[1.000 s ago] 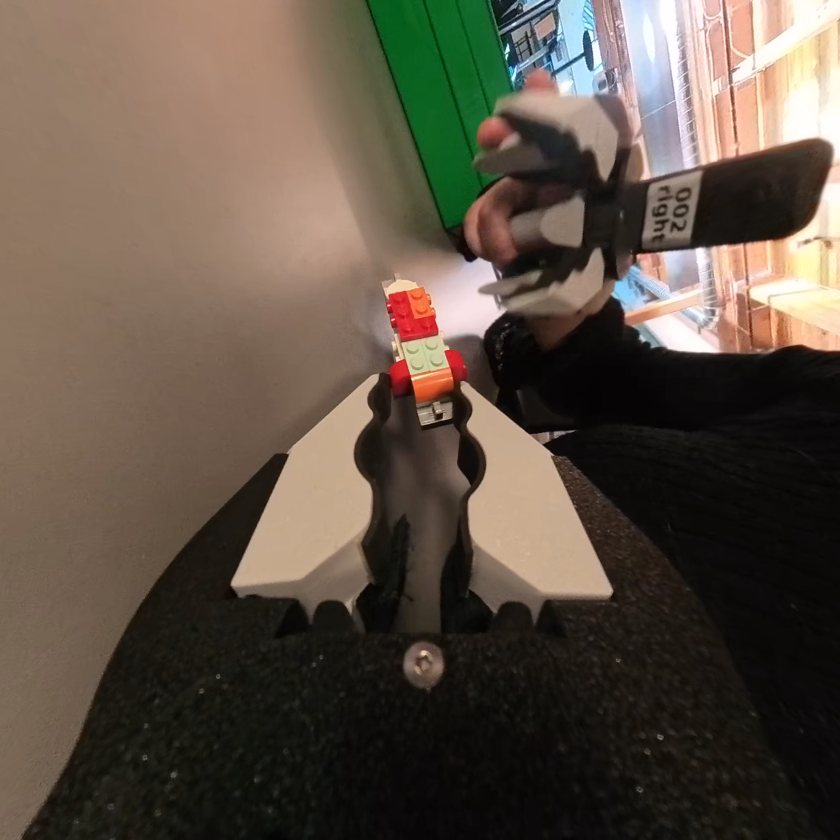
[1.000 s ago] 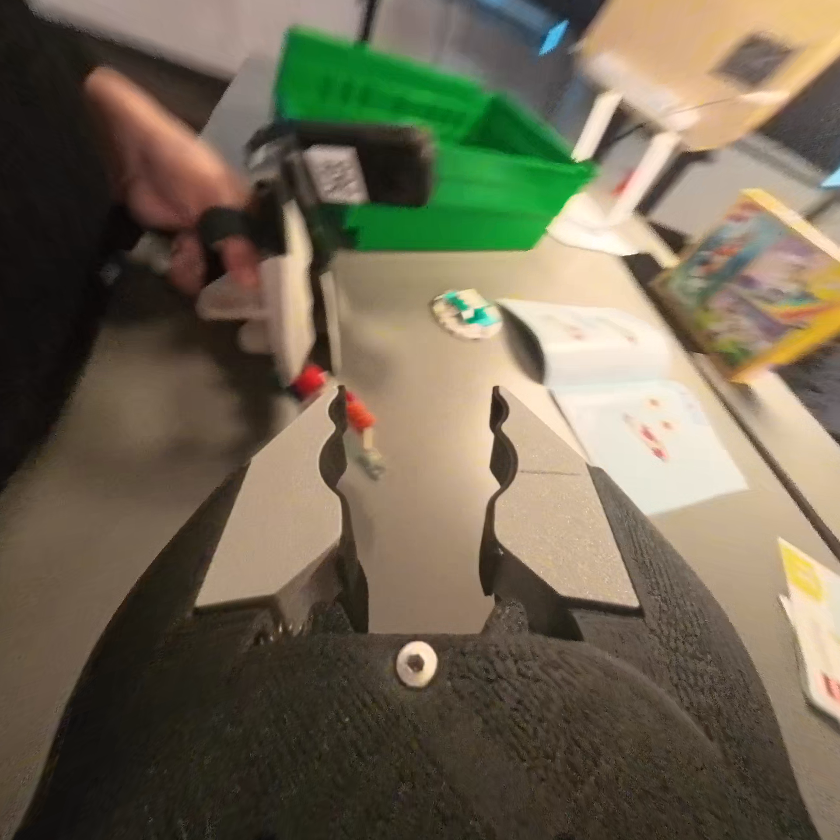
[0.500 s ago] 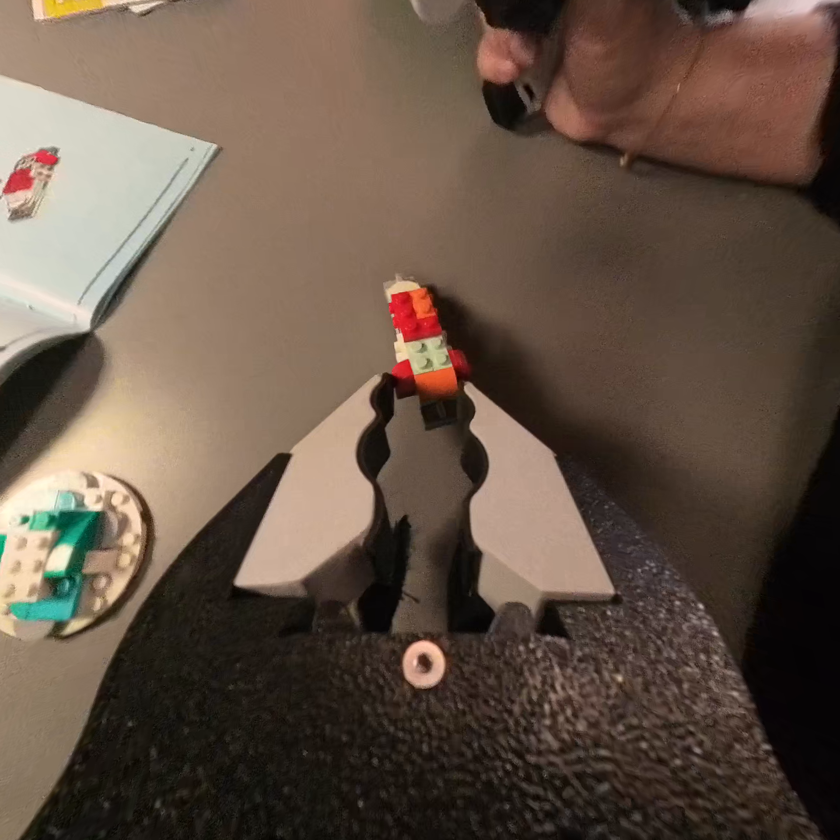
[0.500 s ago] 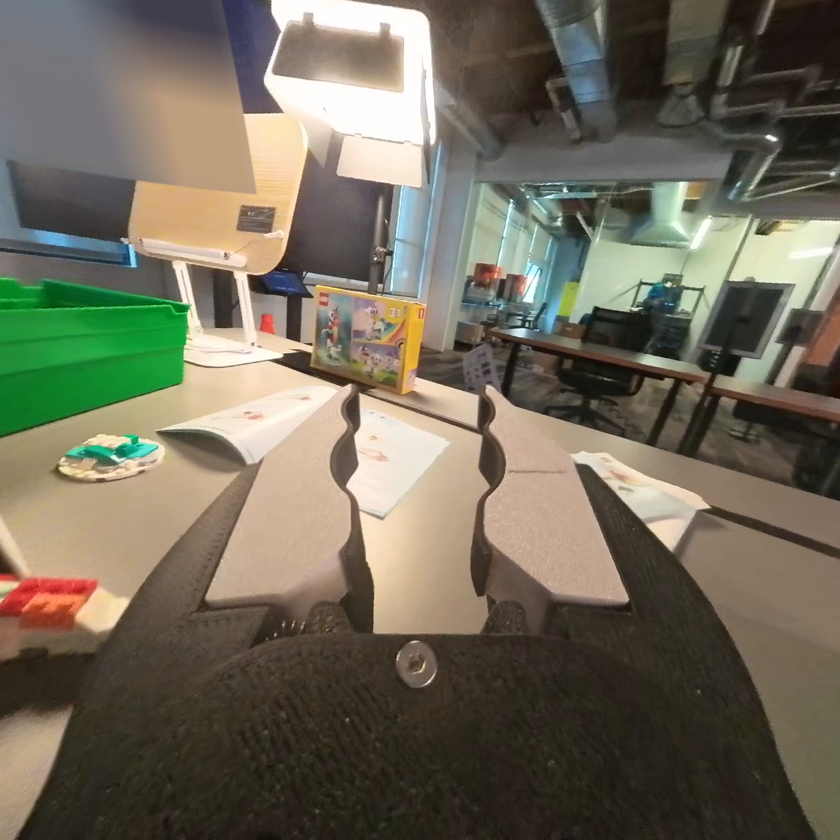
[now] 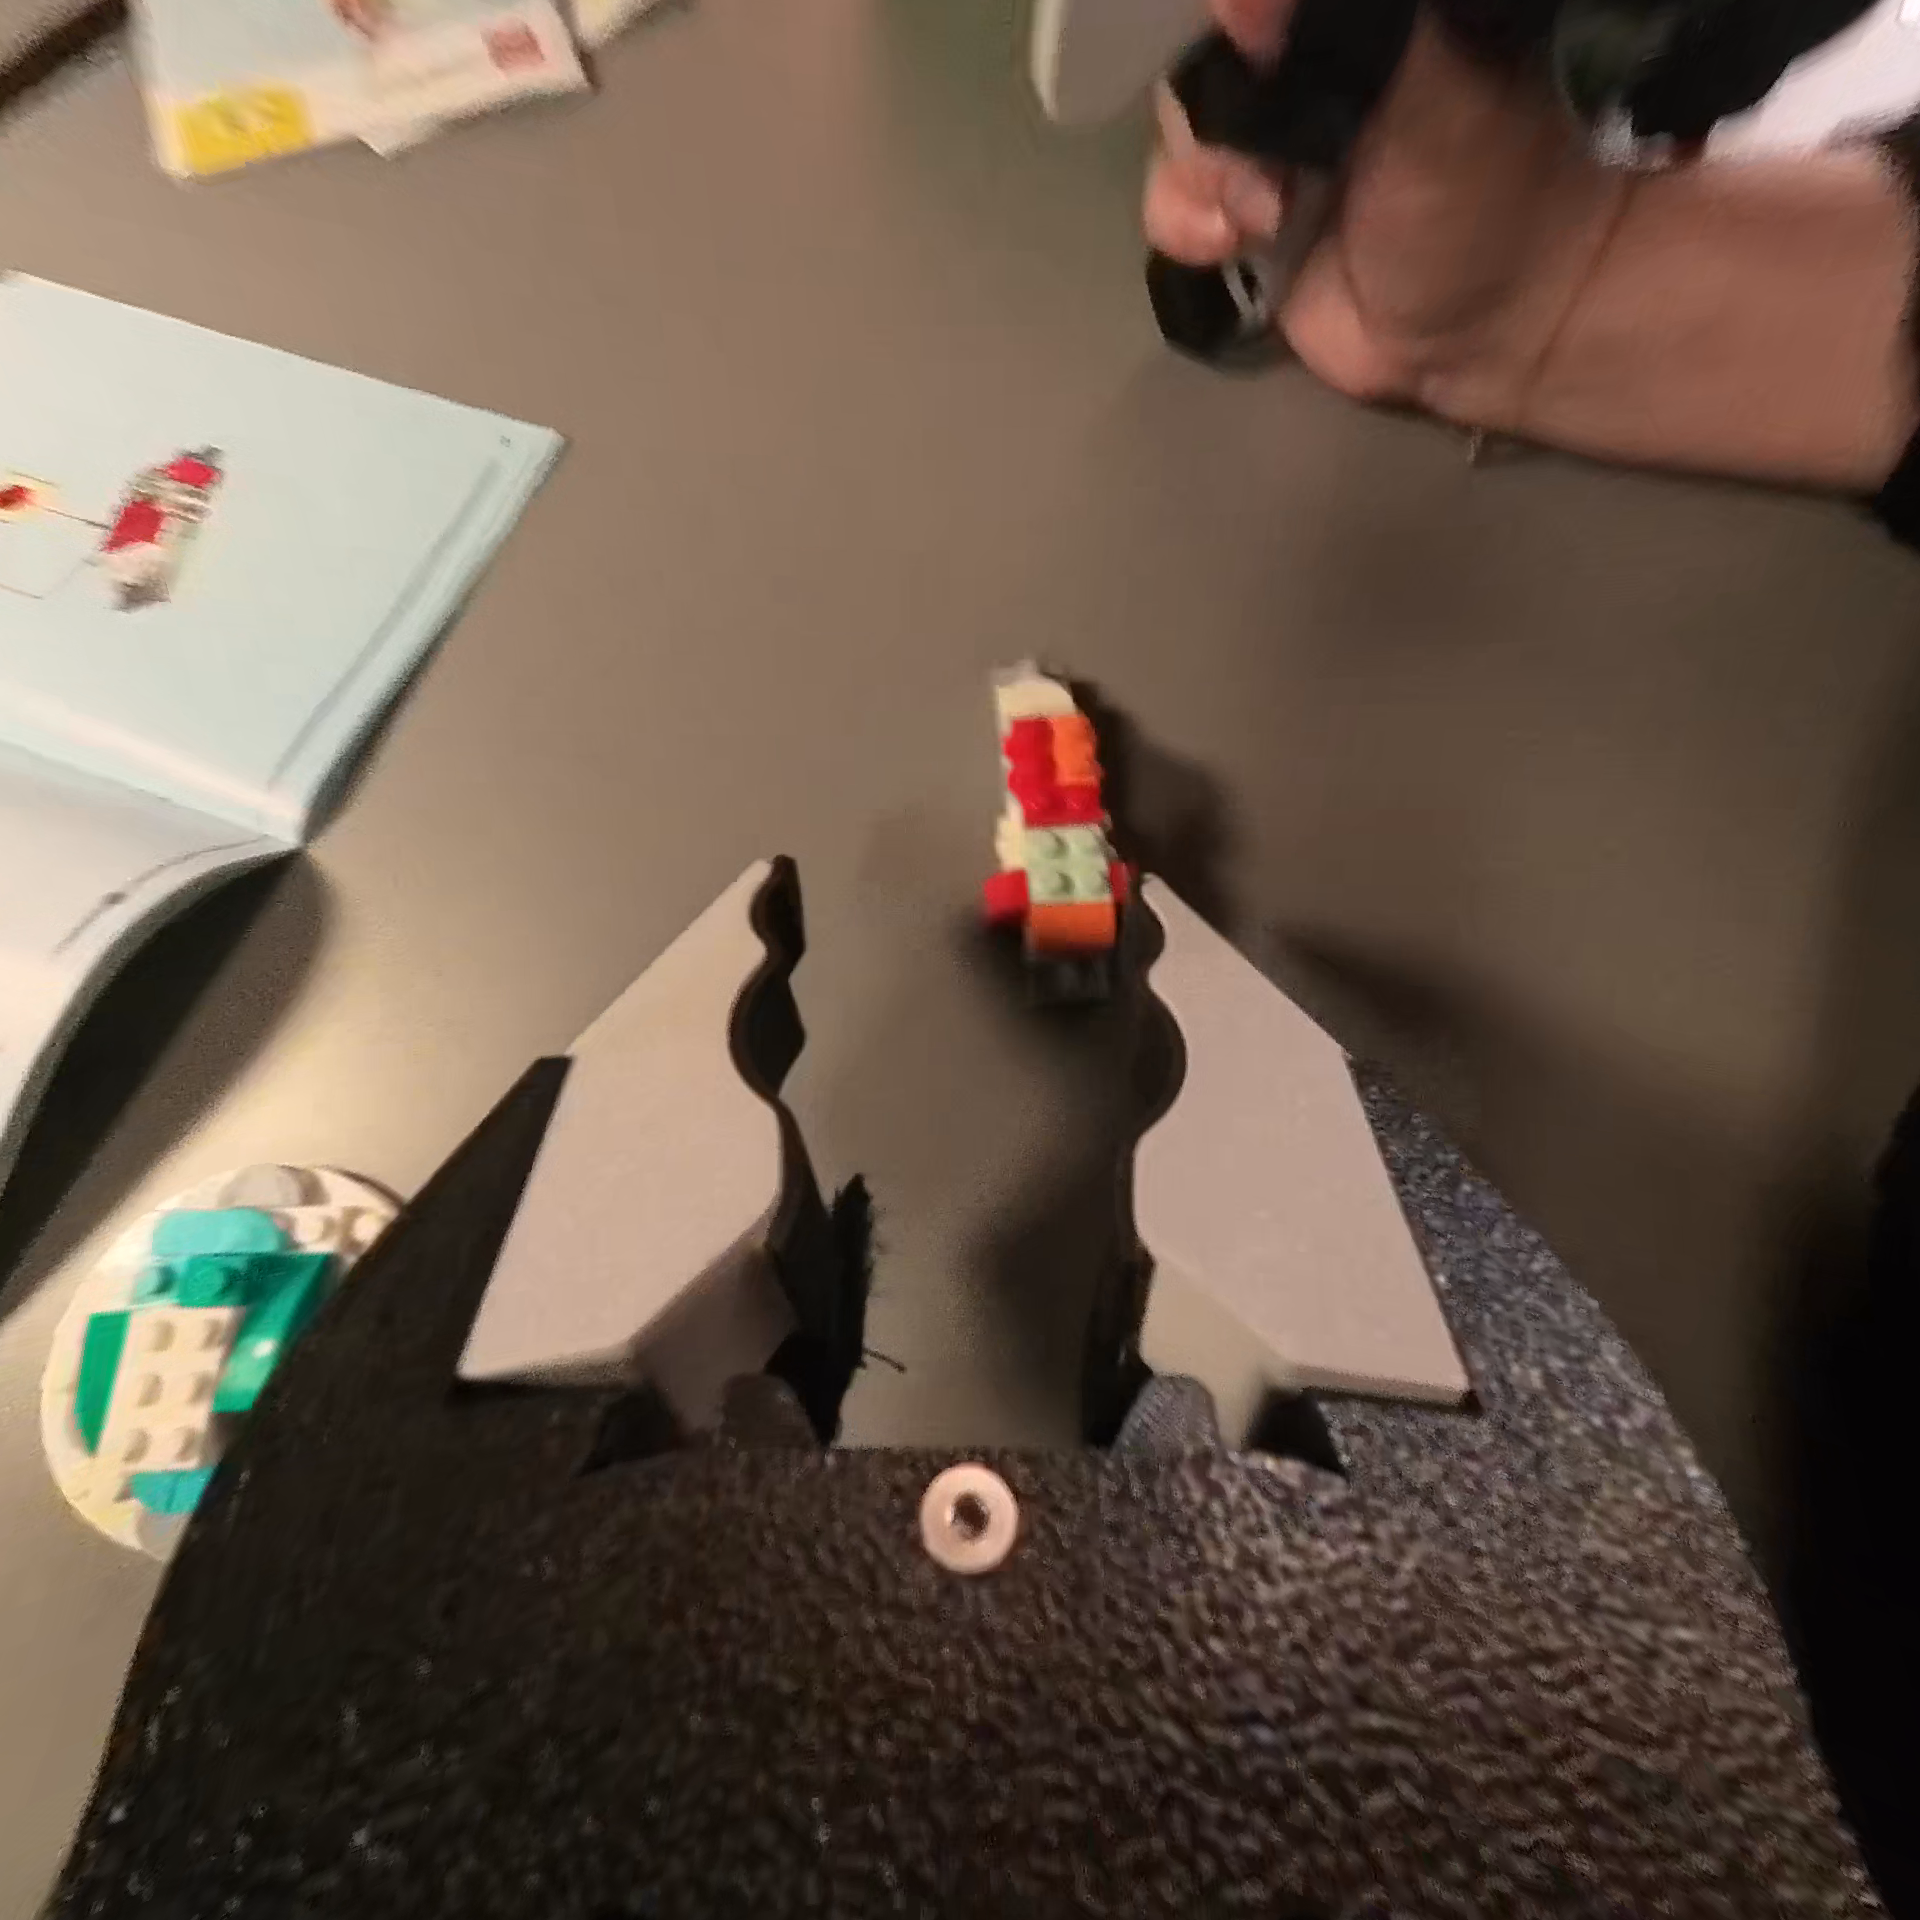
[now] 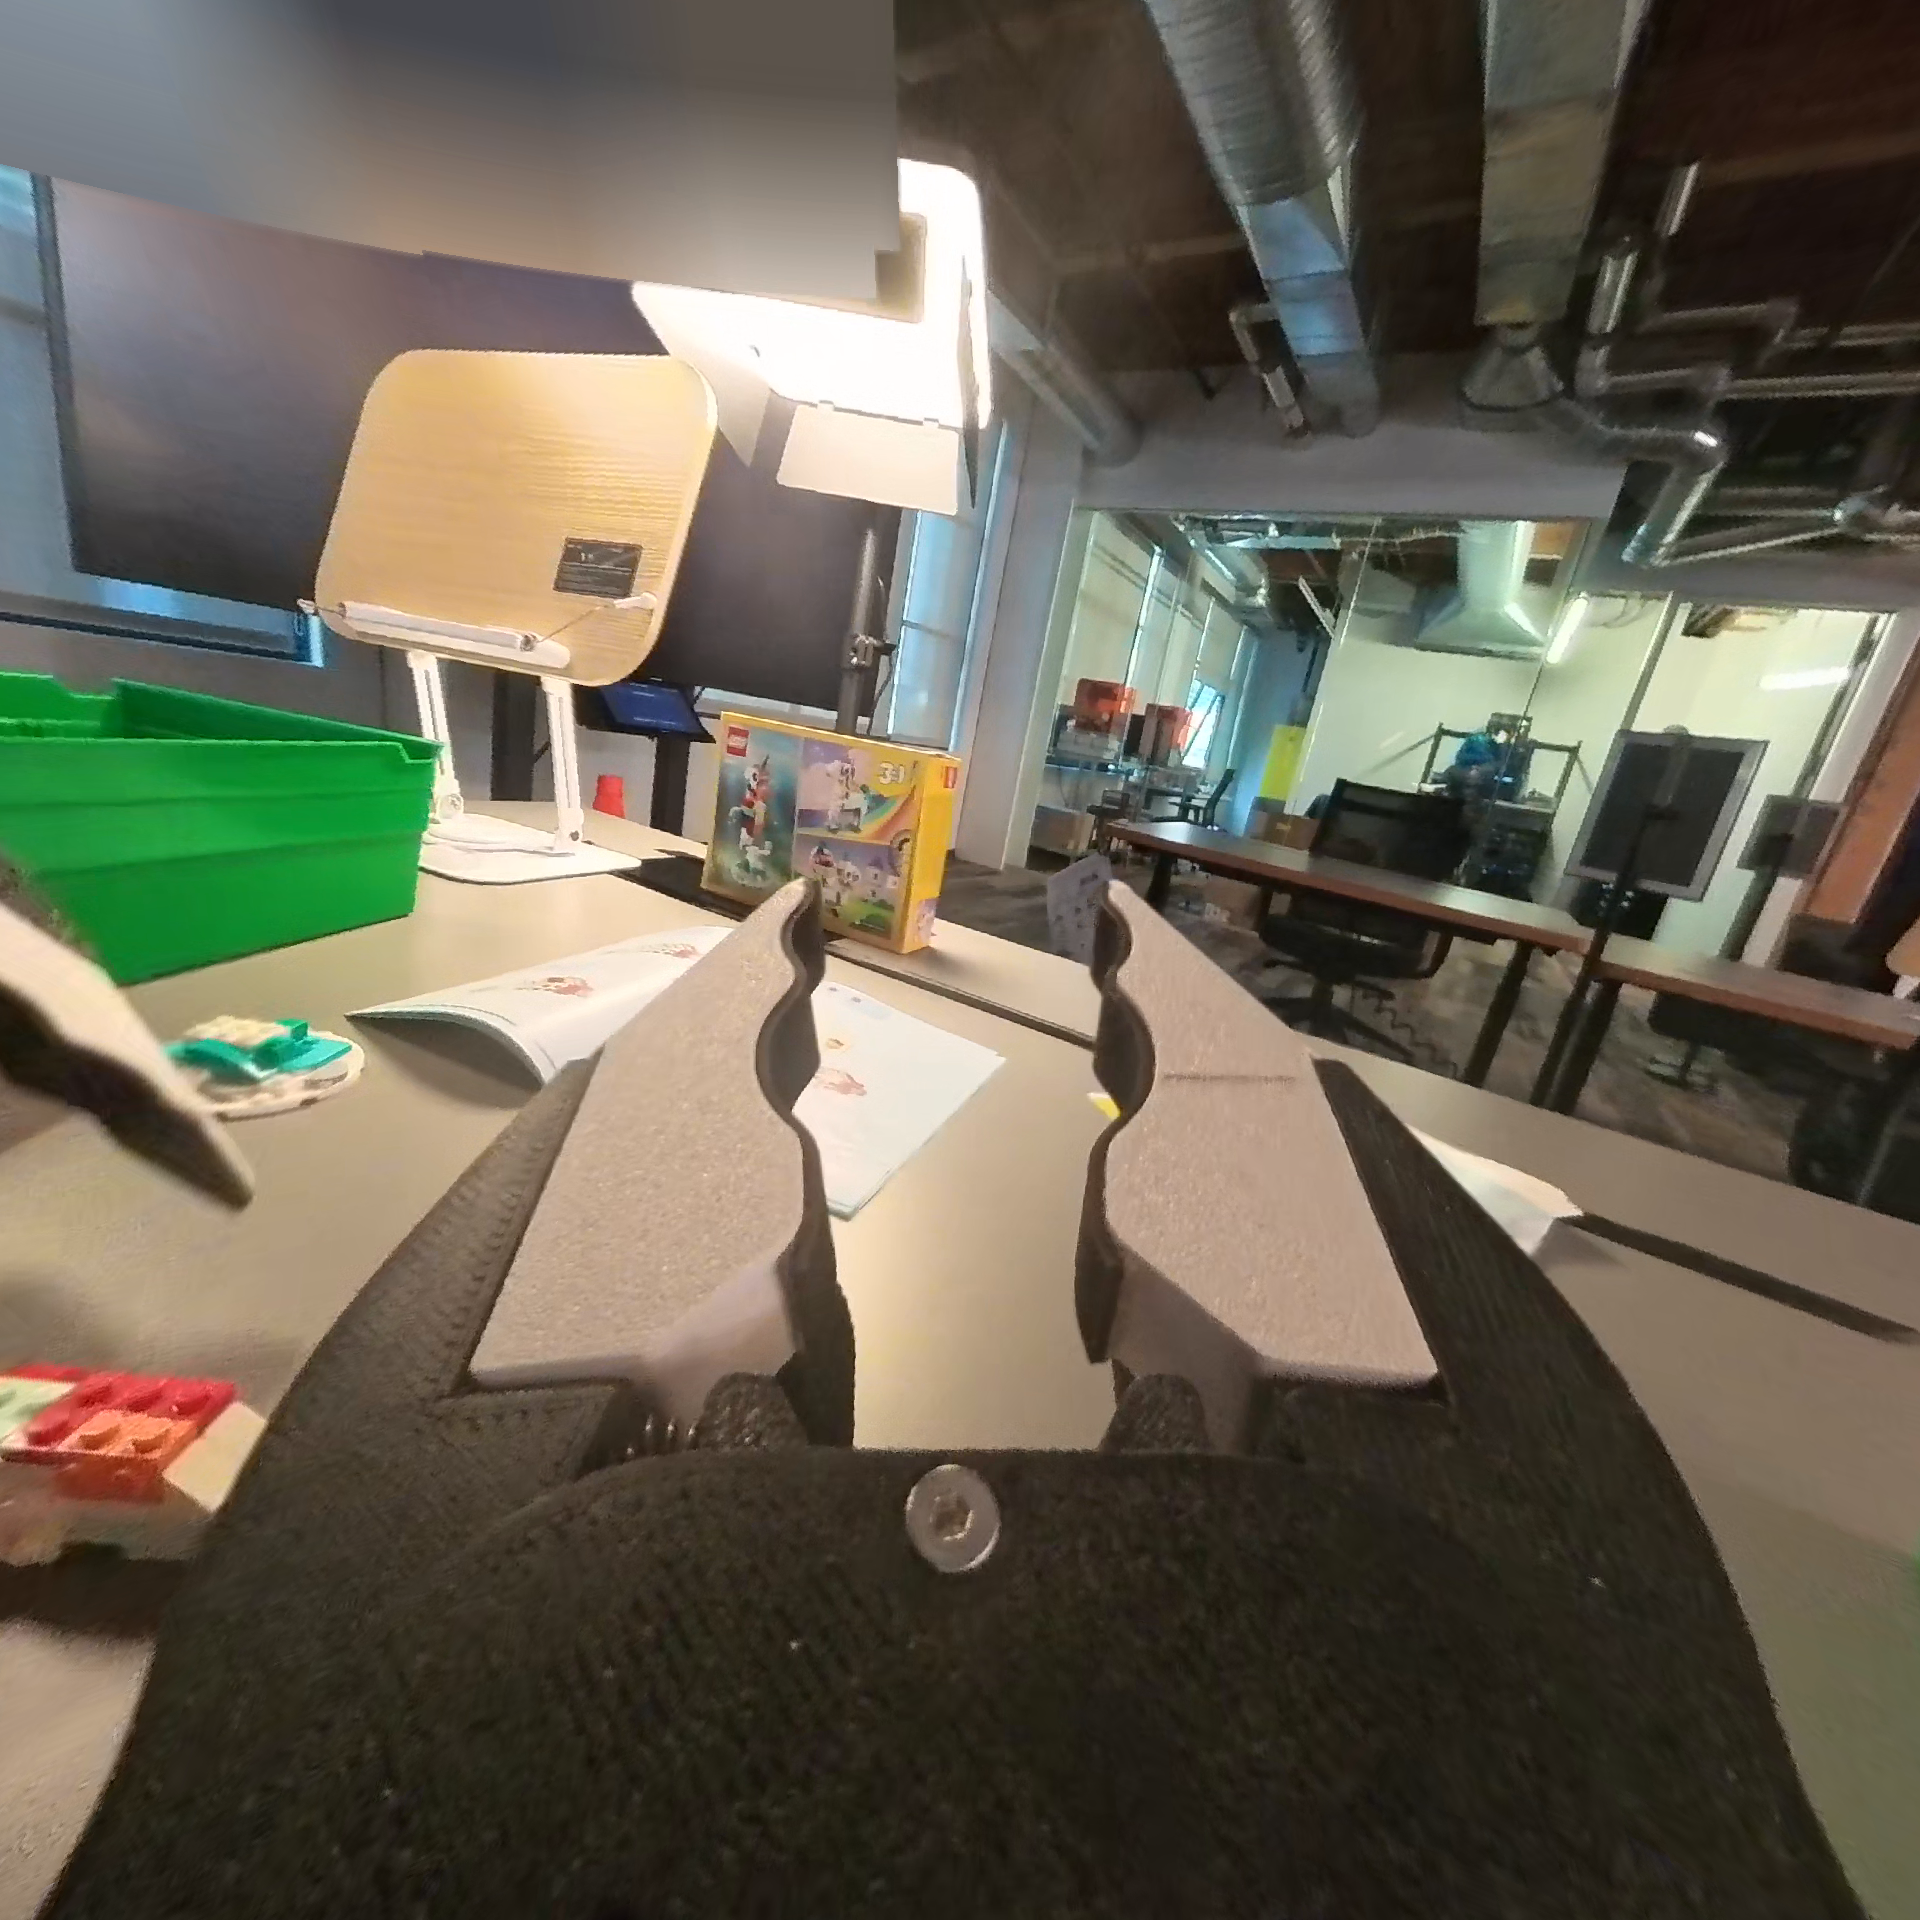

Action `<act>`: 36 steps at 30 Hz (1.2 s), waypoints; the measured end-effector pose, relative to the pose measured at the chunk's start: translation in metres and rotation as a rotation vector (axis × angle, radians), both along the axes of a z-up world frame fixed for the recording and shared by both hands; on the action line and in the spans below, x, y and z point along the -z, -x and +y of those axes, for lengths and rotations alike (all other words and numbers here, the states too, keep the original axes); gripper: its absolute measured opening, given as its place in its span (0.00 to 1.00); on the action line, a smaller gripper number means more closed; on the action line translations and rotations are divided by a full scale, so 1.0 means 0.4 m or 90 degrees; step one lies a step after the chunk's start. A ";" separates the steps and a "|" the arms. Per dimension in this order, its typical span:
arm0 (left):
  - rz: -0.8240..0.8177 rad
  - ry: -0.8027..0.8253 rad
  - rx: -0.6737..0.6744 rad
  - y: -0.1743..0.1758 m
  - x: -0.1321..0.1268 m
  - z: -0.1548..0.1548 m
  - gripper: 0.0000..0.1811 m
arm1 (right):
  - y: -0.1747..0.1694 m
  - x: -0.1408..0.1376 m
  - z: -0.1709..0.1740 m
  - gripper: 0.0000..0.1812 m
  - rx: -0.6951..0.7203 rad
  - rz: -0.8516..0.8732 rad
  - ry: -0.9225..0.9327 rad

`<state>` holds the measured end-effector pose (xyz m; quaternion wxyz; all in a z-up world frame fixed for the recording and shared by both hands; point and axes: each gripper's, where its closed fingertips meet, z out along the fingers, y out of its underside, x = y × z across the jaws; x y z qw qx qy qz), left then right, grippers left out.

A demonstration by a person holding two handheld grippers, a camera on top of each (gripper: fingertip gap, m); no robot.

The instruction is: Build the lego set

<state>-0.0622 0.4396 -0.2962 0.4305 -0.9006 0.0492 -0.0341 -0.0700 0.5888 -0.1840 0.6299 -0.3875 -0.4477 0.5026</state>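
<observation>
A small lego build (image 5: 1055, 831) of red, orange, pale green and white bricks lies on the dark table, just off the right fingertip of my left gripper (image 5: 966, 883). The left gripper is open and empty. The build also shows at the lower left of the right wrist view (image 6: 104, 1444). My right gripper (image 6: 956, 904) is open and empty, held low over the table and pointing across the room. A round white plate with teal bricks (image 5: 177, 1351) lies at the left; it shows in the right wrist view too (image 6: 260, 1049).
An open instruction booklet (image 5: 208, 623) lies left of the build, loose leaflets (image 5: 364, 73) beyond it. A person's hand (image 5: 1507, 291) holds the right gripper at top right. A green bin (image 6: 197, 831), a lego box (image 6: 831, 831) and a wooden book stand (image 6: 520, 520) stand farther back. About 20 centimetres separates my left fingertips from my right.
My left gripper has opened and let go of the lego build, which now lies on the table. The right gripper has stayed open and hardly moved.
</observation>
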 end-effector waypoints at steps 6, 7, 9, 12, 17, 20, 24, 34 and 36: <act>-0.059 -0.175 -0.132 0.147 -0.109 0.065 0.41 | 0.005 0.004 0.005 0.25 0.045 -0.007 -0.043; -0.038 -0.204 -0.184 0.195 -0.125 0.078 0.38 | 0.007 0.007 0.008 0.24 0.056 -0.012 -0.050; -0.011 -0.255 -0.249 0.261 -0.156 0.106 0.35 | 0.013 0.014 0.013 0.20 0.070 -0.024 -0.059; -0.014 -0.264 -0.241 0.282 -0.160 0.159 0.33 | 0.034 0.011 0.002 0.20 0.041 -0.023 -0.058; -0.025 -0.162 -0.087 0.261 -0.104 0.237 0.29 | 0.127 -0.034 0.083 0.18 0.108 -0.006 -0.071; 0.115 0.028 -0.042 0.304 -0.008 0.239 0.31 | 0.215 -0.032 0.160 0.14 0.179 -0.008 -0.086; 0.057 0.020 0.048 0.264 -0.002 0.297 0.32 | 0.290 -0.017 0.232 0.13 0.226 0.007 -0.024; 0.075 0.032 0.107 0.280 0.035 0.339 0.29 | 0.317 -0.005 0.230 0.13 0.172 0.003 0.013; 0.070 0.004 0.081 0.296 0.021 0.345 0.28 | 0.319 -0.008 0.223 0.13 0.167 0.001 0.007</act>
